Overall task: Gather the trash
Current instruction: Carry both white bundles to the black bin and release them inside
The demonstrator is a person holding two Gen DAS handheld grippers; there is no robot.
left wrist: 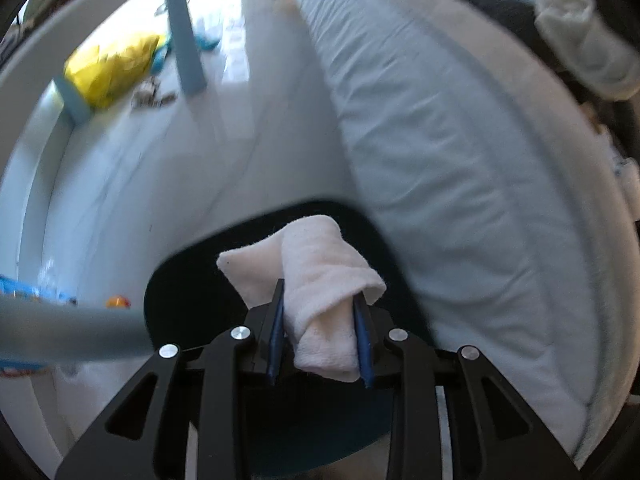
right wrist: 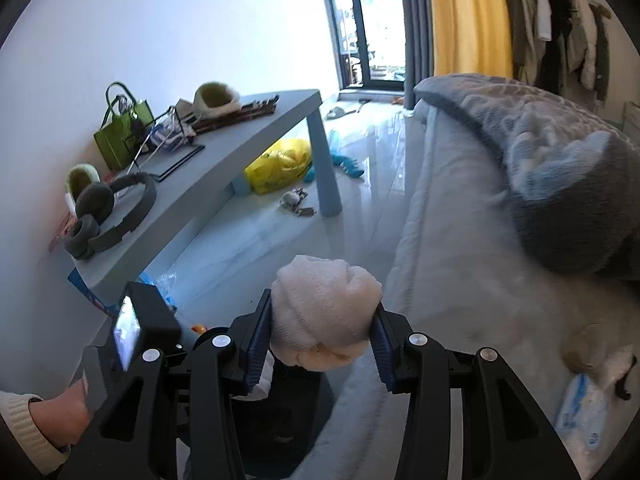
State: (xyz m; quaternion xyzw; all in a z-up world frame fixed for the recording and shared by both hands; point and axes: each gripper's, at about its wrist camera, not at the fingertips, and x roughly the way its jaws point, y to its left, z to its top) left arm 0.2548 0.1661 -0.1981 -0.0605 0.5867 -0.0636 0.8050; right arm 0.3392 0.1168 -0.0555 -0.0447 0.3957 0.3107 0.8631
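Note:
My left gripper [left wrist: 320, 292] is shut on a white rolled cloth [left wrist: 320, 264], which sticks out forward between the blue pads. It points steeply down over the dark round opening of a bin [left wrist: 188, 284] on the floor beside the bed. My right gripper [right wrist: 322, 300] is shut on a white balled-up cloth [right wrist: 324, 300]. That bundle also shows blurred as a white bundle [left wrist: 572, 28] at the top right of the left wrist view. Below the right gripper lies the dark bin [right wrist: 288, 424]. A hand [right wrist: 68, 412] in a cream sleeve holds the left tool at the lower left.
A blue-grey low table [right wrist: 240, 136] carries headphones [right wrist: 108, 212], a green bag [right wrist: 120, 132] and slippers. A yellow plastic bag [right wrist: 280, 164] and a blue toy [right wrist: 348, 164] lie on the floor under it. The bed [left wrist: 460, 160] with a grey blanket [right wrist: 560, 184] fills the right. A tissue pack [right wrist: 580, 408] lies on it.

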